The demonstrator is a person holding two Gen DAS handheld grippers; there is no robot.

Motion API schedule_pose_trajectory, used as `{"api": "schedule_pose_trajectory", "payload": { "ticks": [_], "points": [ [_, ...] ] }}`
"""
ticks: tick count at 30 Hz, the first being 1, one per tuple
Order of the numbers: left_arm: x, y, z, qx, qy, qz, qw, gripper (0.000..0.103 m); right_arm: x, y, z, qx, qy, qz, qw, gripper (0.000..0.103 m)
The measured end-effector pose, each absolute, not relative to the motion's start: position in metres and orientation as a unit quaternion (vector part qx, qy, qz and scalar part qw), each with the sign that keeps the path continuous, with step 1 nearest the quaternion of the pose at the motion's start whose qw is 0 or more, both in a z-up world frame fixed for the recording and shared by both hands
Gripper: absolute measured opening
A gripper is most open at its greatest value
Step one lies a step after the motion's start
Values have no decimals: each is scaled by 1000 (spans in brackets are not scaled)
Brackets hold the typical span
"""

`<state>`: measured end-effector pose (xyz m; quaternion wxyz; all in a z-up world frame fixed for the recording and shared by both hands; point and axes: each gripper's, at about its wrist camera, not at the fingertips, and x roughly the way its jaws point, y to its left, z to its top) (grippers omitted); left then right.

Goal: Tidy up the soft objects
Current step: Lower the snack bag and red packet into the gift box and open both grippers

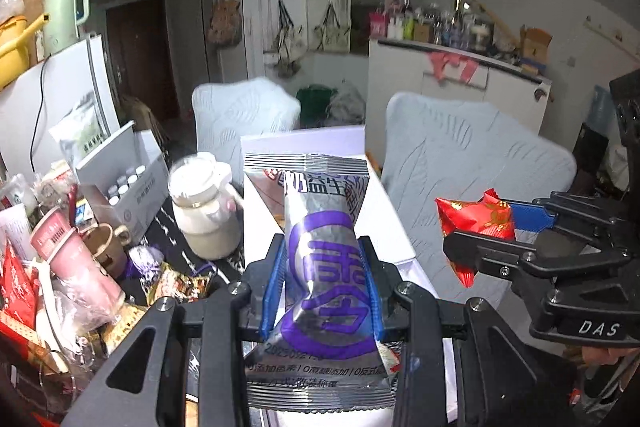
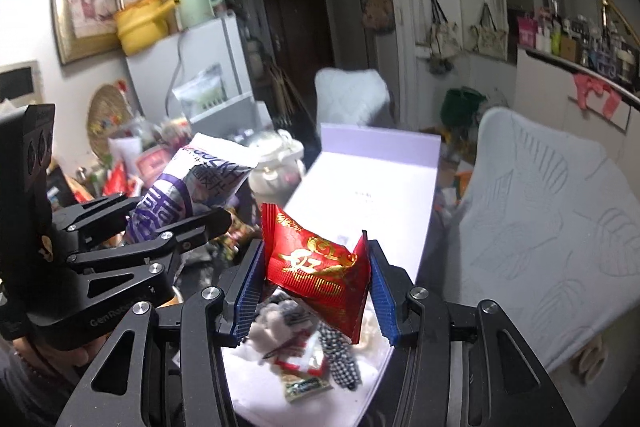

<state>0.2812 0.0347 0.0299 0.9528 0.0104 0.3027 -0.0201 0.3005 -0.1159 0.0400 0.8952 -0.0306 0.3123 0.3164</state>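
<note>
My left gripper (image 1: 322,259) is shut on a silver and purple snack packet (image 1: 328,267), held upright above the white open box (image 1: 396,223). The packet also shows in the right wrist view (image 2: 188,195). My right gripper (image 2: 316,263) is shut on a red and gold packet (image 2: 320,271), held over the box's near end. It shows at the right of the left wrist view (image 1: 476,223). In the box (image 2: 384,187) below lie several small soft items: a white fluffy piece (image 2: 272,323), a checked cloth (image 2: 340,355) and a small sachet (image 2: 304,379).
A cluttered table side holds a cream jar (image 1: 204,211), a pink cup (image 1: 76,263), a carton of bottles (image 1: 124,183) and loose wrappers (image 1: 176,283). Two pale blue chairs (image 1: 472,163) stand behind and right of the box. A white fridge (image 1: 52,95) stands at the left.
</note>
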Motion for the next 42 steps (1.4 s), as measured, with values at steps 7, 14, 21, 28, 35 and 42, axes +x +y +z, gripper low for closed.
{"api": "schedule_pose_trajectory", "payload": {
  "ticks": [7,14,21,28,35,42],
  "points": [
    [307,35,-12,23,348,-15,937,34,330,-108,-2,-30,357,305,882,49],
    [326,33,-51,32,400,-24,915,34,349,-100,-41,-39,394,294,870,49],
    [335,34,-82,9,442,-42,896,34,362,-93,-68,-52,420,287,860,49],
    [335,36,-93,11,448,-36,893,34,376,-94,-86,-28,447,294,844,49],
    [334,35,-102,14,452,-35,891,34,378,-90,-105,-28,467,296,833,50],
    [333,35,-102,14,450,-29,892,34,377,-91,-106,-38,461,296,836,52]
  ]
}}
